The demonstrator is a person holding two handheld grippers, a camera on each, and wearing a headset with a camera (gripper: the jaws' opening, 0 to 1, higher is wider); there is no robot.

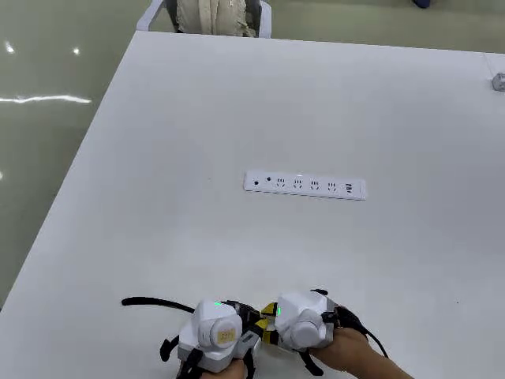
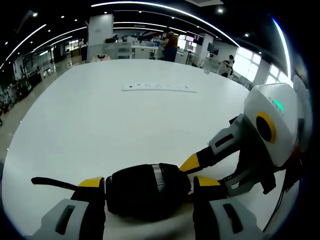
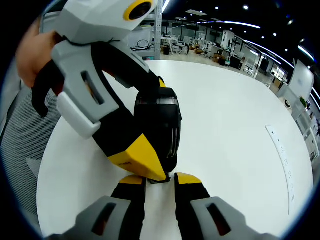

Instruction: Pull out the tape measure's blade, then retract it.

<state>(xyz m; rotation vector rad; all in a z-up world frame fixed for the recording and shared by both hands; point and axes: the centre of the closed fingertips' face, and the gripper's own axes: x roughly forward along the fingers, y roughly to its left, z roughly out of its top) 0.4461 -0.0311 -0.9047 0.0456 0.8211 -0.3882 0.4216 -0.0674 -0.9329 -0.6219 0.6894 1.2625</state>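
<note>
Left tool (image 2: 149, 184) clamps the black tape measure (image 2: 142, 196) at lower centre of the white surface (image 2: 100, 120); right tool (image 3: 159, 181) pinches its blade tip (image 3: 161, 180).

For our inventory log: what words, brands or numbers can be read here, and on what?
No text is legible.
On the long white power strip: small marks beside its sockets, too small to read.
On the black tape measure: no lettering visible on its case.

Head view, six o'clock: the left gripper (image 2: 149, 182) and right gripper (image 3: 160, 181), cropped by the bottom edge, hide most of the tape measure (image 2: 145, 197). At two o'clock, a tiny grey object (image 1: 499, 81), cropped, unidentifiable.
</note>
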